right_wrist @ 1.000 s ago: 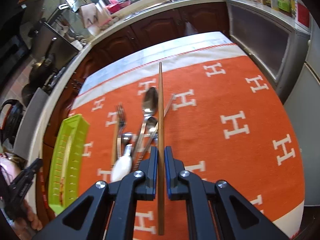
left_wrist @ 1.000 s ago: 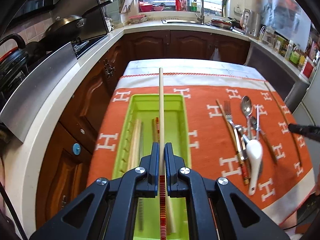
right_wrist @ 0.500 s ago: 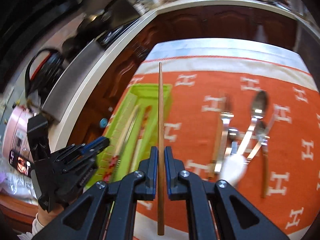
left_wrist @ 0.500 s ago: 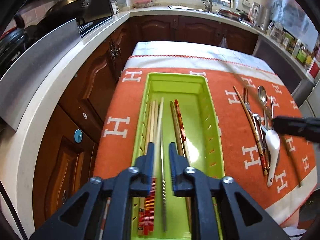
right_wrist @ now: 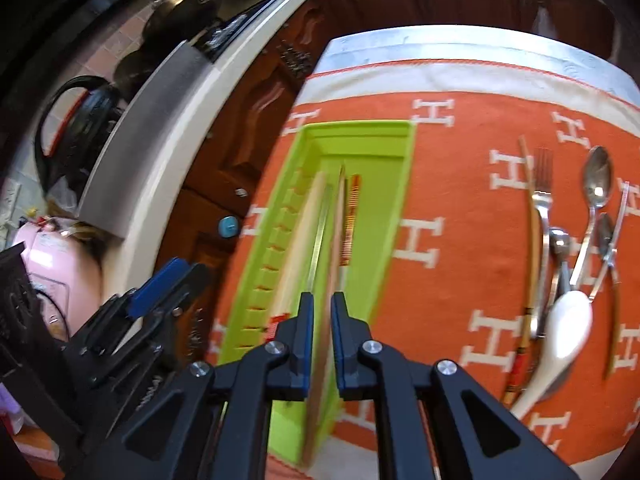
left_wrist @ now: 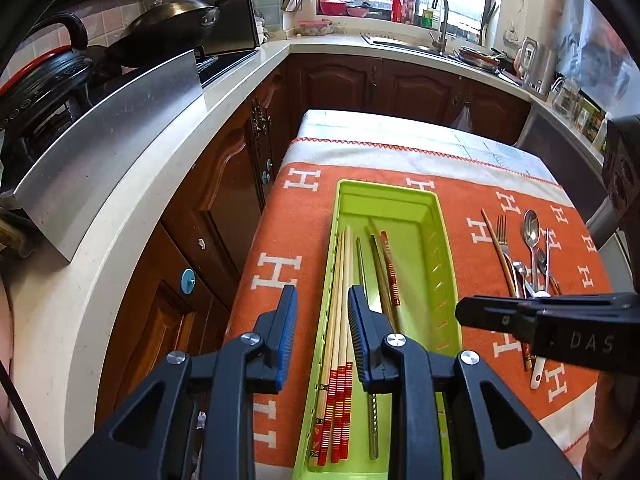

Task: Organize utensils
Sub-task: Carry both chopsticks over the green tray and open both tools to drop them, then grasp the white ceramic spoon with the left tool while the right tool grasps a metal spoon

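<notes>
On the orange cloth (left_wrist: 304,216) with white H marks that covers the table, a long green tray (left_wrist: 436,240) lies along the cloth's left edge, its far end toward the kitchen cabinets (left_wrist: 340,84). Three pale chopsticks with red-striped ends (left_wrist: 340,320) lie side by side along the tray's left wall, a thin metal chopstick (left_wrist: 366,300) lies just to their right, and a darker pair with a red-banded one (left_wrist: 386,272) slants across the tray's middle. Over the tray's near end the left gripper (left_wrist: 322,334) hangs with its blue-padded fingers spread wide and nothing between them; the pale chopsticks show through the gap below. The right gripper (right_wrist: 322,340) is over the tray's near right side, its fingers drawn close on a wooden chopstick (right_wrist: 334,248) that runs forward over the tray's length; this view is blurred, so whether the stick already touches the tray floor cannot be told. Toward the cloth's right edge the remaining utensils lie in a loose cluster: a brown chopstick (right_wrist: 530,240) on the left, a fork (right_wrist: 544,200) just beside it, a metal spoon (right_wrist: 596,188), a white ceramic spoon (right_wrist: 560,340) overlapping the metal handles, and further thin pieces crossing one another on the right.
</notes>
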`<act>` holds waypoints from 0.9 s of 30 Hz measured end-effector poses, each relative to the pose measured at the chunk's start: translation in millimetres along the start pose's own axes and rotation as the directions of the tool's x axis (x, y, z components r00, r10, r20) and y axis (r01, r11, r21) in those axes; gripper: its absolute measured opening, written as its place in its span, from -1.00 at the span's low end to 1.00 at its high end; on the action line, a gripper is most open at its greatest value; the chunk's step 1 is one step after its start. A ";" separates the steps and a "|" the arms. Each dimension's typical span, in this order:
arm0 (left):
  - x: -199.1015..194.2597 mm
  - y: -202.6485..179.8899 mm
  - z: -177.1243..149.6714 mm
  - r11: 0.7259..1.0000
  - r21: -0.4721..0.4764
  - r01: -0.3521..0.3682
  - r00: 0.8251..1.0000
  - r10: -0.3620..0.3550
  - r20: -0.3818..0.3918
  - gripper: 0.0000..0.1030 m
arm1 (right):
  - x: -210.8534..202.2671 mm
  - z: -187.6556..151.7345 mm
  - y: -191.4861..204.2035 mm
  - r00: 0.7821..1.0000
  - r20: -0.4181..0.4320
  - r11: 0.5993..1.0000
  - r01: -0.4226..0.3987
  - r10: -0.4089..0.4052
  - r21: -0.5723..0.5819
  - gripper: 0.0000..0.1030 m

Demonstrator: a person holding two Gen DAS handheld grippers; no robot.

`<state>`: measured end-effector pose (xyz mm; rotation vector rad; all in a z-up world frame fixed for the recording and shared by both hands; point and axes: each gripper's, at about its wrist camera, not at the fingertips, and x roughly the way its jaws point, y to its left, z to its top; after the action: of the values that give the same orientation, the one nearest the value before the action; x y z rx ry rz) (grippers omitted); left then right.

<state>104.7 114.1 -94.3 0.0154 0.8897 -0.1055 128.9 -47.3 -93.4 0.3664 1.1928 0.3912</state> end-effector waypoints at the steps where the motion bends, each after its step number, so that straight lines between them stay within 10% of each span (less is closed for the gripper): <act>1: 0.1 0.6 0.6 1.000 -0.001 0.002 1.000 -0.002 0.002 -0.54 | 0.6 -0.4 1.2 1.000 0.002 1.000 0.003 -0.003 -0.004 -0.81; 27: -3.0 -91.9 3.8 0.975 0.088 0.206 0.978 -0.202 -0.053 -0.53 | -68.6 -35.4 -114.5 0.975 0.165 0.985 0.131 -0.148 0.109 -0.81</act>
<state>96.7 22.7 -86.8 0.0130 0.9283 -0.3400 85.1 -177.9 -102.9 0.3909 1.0625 0.1753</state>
